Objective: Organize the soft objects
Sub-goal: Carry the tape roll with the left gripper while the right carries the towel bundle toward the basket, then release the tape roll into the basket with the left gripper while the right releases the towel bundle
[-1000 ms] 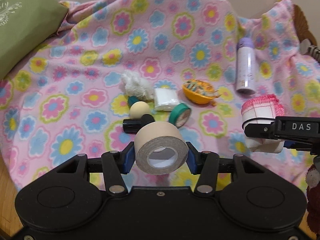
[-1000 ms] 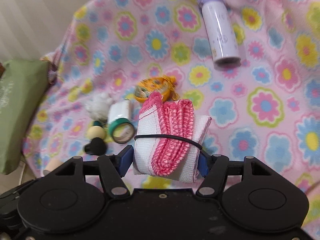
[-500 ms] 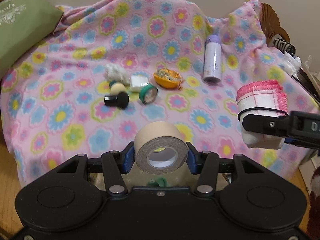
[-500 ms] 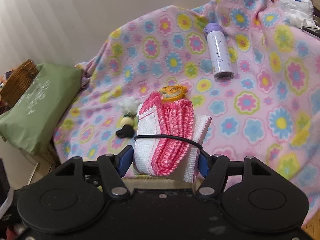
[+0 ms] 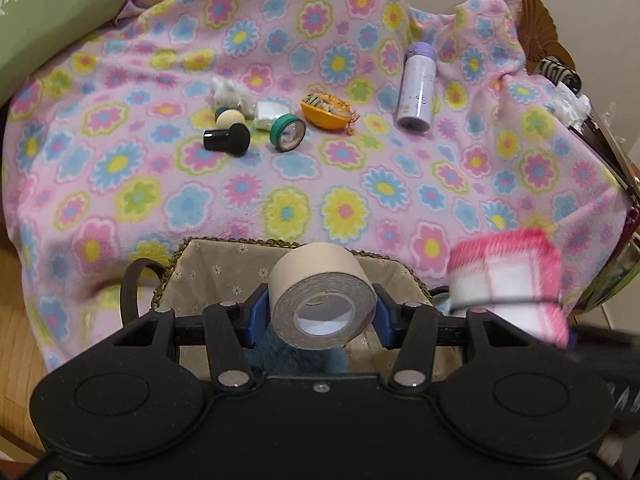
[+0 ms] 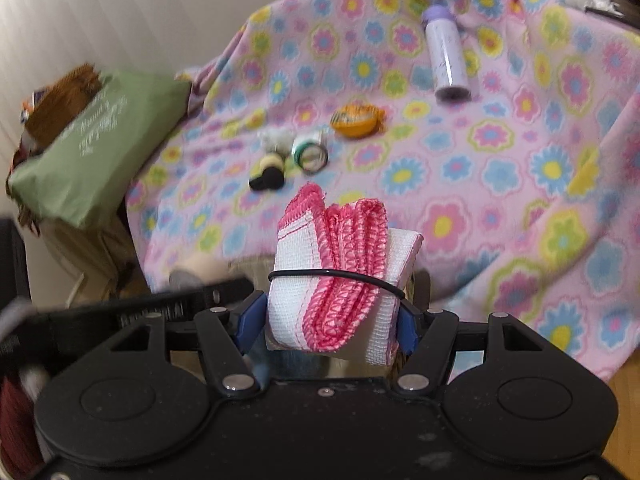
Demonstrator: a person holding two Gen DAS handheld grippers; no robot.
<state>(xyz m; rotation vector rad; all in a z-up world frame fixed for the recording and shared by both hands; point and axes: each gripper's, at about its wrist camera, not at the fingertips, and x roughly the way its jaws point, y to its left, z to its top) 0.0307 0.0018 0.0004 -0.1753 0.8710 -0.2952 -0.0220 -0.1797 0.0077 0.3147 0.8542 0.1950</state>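
Observation:
My left gripper is shut on a beige tape roll and holds it above a woven basket with a flowered cloth lining. Something blue lies in the basket under the roll. My right gripper is shut on a folded white and pink cloth bundle bound by a black band. That bundle also shows blurred in the left wrist view, at the basket's right side. The left gripper's tape roll shows blurred in the right wrist view.
On the flowered pink blanket lie a lilac bottle, an orange pouch, a green tape roll, a black sponge applicator, a cream ball, a white pack and a white fluffy piece. A green cushion lies far left.
Both grippers have pulled back from the blanket's objects toward its near edge. The basket has come into view under the left gripper, and the right gripper's bundle has dropped beside it.

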